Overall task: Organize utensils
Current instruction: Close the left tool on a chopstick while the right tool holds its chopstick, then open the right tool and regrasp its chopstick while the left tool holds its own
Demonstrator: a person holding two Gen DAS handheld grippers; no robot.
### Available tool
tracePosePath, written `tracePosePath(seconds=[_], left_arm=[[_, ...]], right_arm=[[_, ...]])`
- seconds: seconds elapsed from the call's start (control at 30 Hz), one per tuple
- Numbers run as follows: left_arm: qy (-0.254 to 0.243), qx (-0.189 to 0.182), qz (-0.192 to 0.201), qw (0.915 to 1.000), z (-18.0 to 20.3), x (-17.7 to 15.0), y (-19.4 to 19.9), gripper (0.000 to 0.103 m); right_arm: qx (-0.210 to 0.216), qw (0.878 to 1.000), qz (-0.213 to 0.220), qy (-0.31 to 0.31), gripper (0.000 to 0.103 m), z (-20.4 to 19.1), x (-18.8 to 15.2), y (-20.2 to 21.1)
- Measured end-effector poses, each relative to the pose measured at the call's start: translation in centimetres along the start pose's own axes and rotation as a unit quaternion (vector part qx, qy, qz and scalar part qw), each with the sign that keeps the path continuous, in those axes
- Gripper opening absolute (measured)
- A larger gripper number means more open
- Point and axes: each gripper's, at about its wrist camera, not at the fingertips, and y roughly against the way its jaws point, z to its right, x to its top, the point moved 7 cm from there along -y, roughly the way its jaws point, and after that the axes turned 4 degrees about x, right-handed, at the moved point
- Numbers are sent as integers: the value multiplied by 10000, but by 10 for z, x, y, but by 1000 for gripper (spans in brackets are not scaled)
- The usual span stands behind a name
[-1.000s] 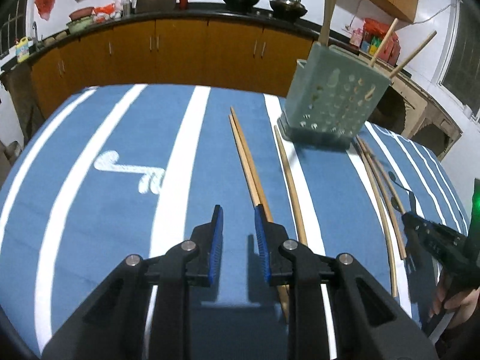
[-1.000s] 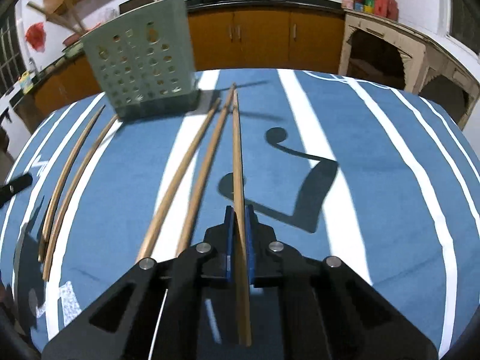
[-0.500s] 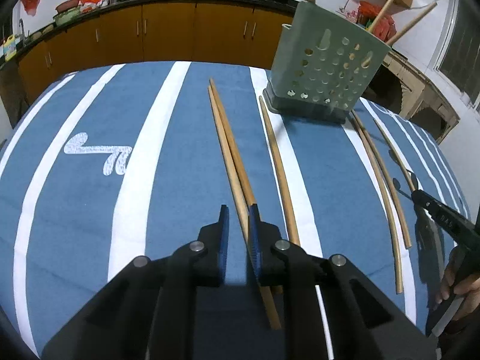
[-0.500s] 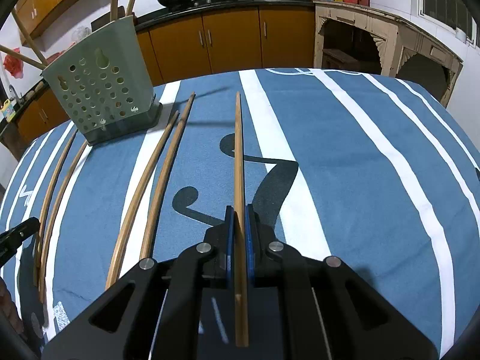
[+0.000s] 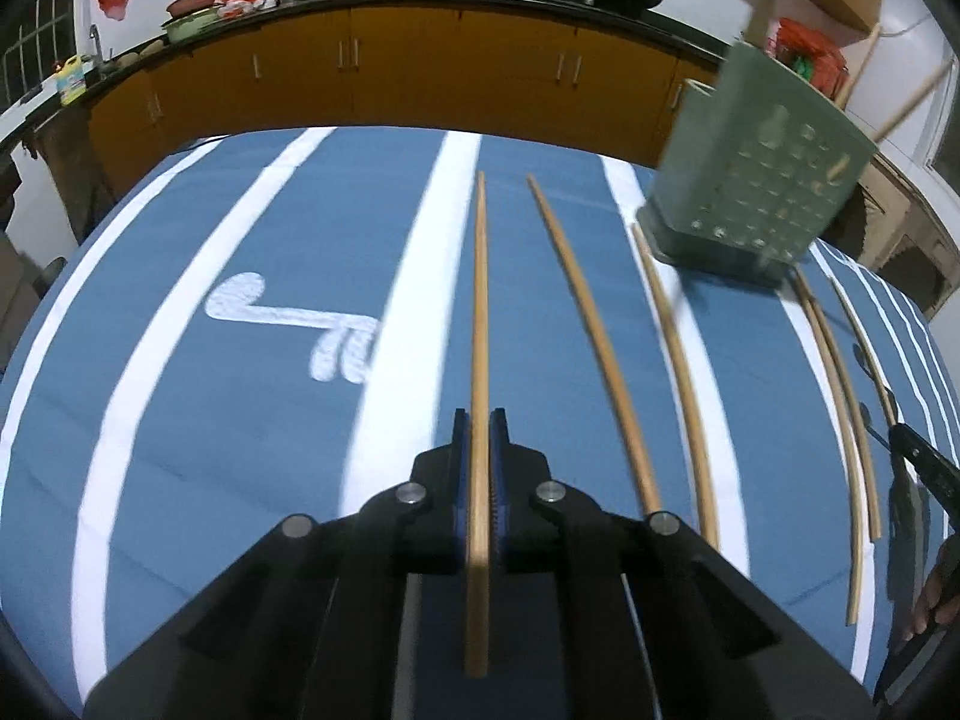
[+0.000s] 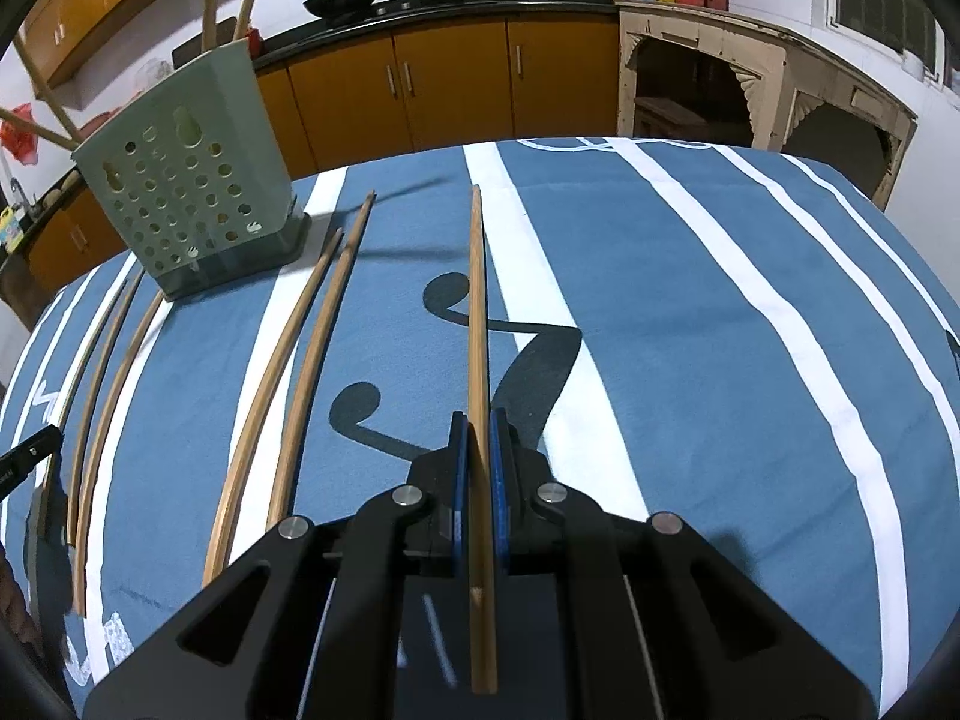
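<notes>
My left gripper [image 5: 480, 420] has its jaws closing tight on a long wooden chopstick [image 5: 480, 300], which runs forward between the blue pads over the cloth. My right gripper [image 6: 478, 420] is shut on another chopstick [image 6: 476, 300], which points toward the far edge. The pale green perforated utensil holder [image 5: 762, 180] stands at the back right in the left wrist view. In the right wrist view the holder [image 6: 186, 180] stands at the back left, with several sticks upright in it. Loose chopsticks [image 5: 591, 336] lie on the cloth between the grippers and beside the holder.
A blue tablecloth [image 5: 240, 420] with white stripes covers the table. More chopsticks [image 6: 270, 396] lie in pairs left of the right gripper. The other gripper's tip [image 5: 924, 468] shows at the right edge. Orange kitchen cabinets [image 6: 450, 78] and pans stand behind the table.
My left gripper moved forward and down, then shut on one chopstick of the middle pair, which now sits apart from its neighbour. The right gripper keeps its chopstick and has rolled slightly.
</notes>
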Motion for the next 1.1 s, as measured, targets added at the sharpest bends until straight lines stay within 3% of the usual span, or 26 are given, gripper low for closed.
tracePosePath(seconds=[0.23, 0.43, 1.1], left_arm=[[-240, -165, -34, 9996, -2, -2, 4, 10], [-540, -20, 119, 9985, 0, -13, 11, 10], [-625, 3, 122, 9980, 1, -19, 15, 10]], right_arm=[[1, 10000, -17, 68, 9, 0, -1, 1], [23, 10000, -21, 77, 9, 0, -6, 4], [147, 9999, -40, 18, 9, 1, -20, 16]])
